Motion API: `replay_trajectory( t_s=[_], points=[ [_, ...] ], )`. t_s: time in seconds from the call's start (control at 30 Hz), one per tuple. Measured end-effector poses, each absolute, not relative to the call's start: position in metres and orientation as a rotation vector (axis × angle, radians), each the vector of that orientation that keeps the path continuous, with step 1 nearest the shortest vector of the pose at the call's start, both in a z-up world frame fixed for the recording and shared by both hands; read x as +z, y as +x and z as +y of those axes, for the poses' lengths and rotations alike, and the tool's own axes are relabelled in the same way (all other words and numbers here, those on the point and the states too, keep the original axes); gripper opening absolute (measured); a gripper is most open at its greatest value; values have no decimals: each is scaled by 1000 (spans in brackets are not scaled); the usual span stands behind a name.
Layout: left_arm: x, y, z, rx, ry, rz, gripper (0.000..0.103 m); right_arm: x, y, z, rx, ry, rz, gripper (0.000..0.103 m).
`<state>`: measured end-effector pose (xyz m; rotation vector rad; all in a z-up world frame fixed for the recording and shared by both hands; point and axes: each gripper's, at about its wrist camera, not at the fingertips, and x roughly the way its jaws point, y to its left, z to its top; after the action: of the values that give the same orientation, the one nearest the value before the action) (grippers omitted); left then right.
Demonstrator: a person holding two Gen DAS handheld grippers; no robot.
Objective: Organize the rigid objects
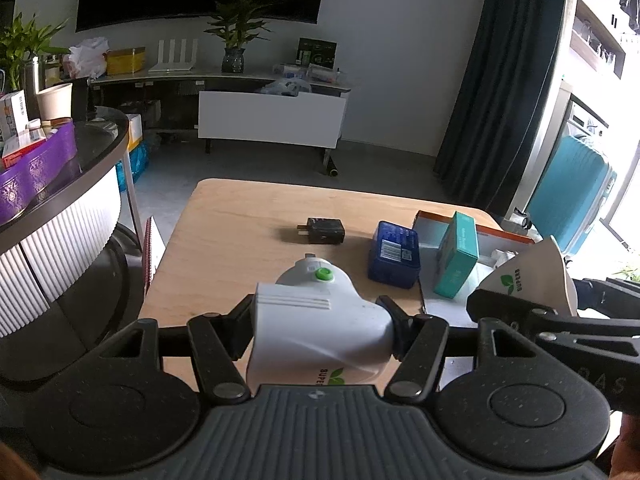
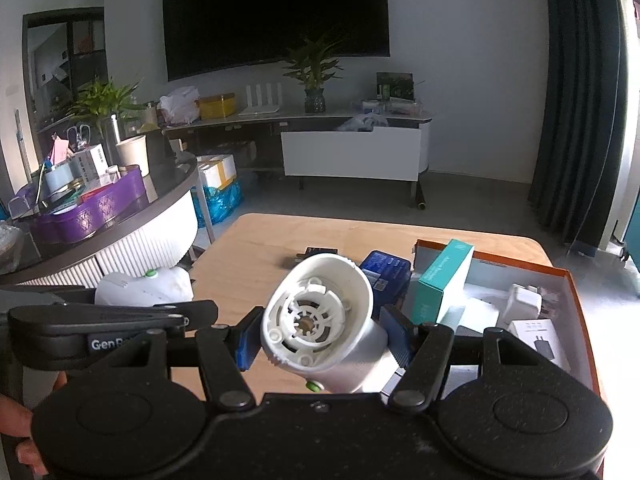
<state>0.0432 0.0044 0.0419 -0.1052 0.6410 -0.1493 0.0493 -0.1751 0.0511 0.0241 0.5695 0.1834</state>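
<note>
Progress: partly done; teal box [image 2: 442, 280] and white chargers [image 2: 520, 302] already in orange-rimmed tray [image 2: 576, 304]; black adapter [image 1: 322, 231] and blue box [image 1: 394, 254] left out on wooden table [image 1: 224, 248].
Left gripper [image 1: 320, 332]: clamped on white device [image 1: 320, 320], above table's near edge.
Right gripper [image 2: 320, 340]: clamped on white cap [image 2: 320, 316], beside tray.
Orientation: device's long axis runs away from camera, green button [image 1: 324, 274] up; cap's open underside faces camera.

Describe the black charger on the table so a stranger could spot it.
On the light wooden table, look left of the dark blue box beside the orange-rimmed tray. The small black plug-in charger lies alone, the only black item there.
</note>
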Motion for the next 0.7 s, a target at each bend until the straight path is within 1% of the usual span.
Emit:
replay_trajectory(
  t_s=[0.7],
  points=[
    [45,39,-14,-195,-94,647,64,54,38,-201,119,59,551,76]
  ],
)
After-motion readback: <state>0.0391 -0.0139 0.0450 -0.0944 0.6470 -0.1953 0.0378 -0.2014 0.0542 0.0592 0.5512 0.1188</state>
